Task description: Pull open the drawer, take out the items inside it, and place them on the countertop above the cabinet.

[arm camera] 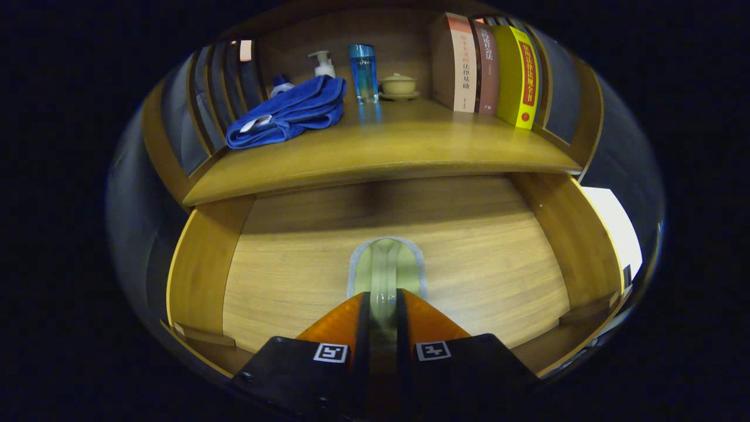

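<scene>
The wooden drawer (281, 275) stands pulled open below the countertop (404, 149). My gripper (384, 298) hovers over the middle of the drawer, its fingers drawn close together on the clear, narrow ridge of a pale green item (387, 262) with a grey rim. The item sticks out just ahead of the fingertips, and its near end is hidden between the fingers. I cannot tell whether it rests on the drawer floor or hangs just above it. The drawer floor around it is bare wood.
On the countertop lie a folded blue towel (287, 111), a white pump bottle (322, 63), a blue glass tumbler (364, 73) and a small lidded cup (398, 85) on a saucer. Books (489, 67) stand at the right. The drawer's side walls (202, 264) rise on both sides.
</scene>
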A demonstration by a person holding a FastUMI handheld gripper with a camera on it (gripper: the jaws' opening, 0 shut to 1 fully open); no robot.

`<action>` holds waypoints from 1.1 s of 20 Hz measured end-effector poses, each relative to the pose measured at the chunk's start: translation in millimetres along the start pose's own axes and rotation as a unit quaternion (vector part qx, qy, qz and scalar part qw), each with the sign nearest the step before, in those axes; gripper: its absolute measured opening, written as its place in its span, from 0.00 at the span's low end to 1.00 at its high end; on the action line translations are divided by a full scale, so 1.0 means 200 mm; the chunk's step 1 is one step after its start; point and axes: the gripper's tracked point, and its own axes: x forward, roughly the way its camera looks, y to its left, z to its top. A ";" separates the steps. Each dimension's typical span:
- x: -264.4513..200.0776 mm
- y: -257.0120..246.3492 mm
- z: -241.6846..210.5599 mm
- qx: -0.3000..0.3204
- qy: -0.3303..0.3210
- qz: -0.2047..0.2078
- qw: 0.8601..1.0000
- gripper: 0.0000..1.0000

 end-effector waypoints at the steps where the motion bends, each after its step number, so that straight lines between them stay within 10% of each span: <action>1: -0.03 0.01 0.03 0.000 -0.005 0.001 1.000 0.29; 22: -0.30 0.09 0.82 -0.028 -0.091 0.017 0.995 0.29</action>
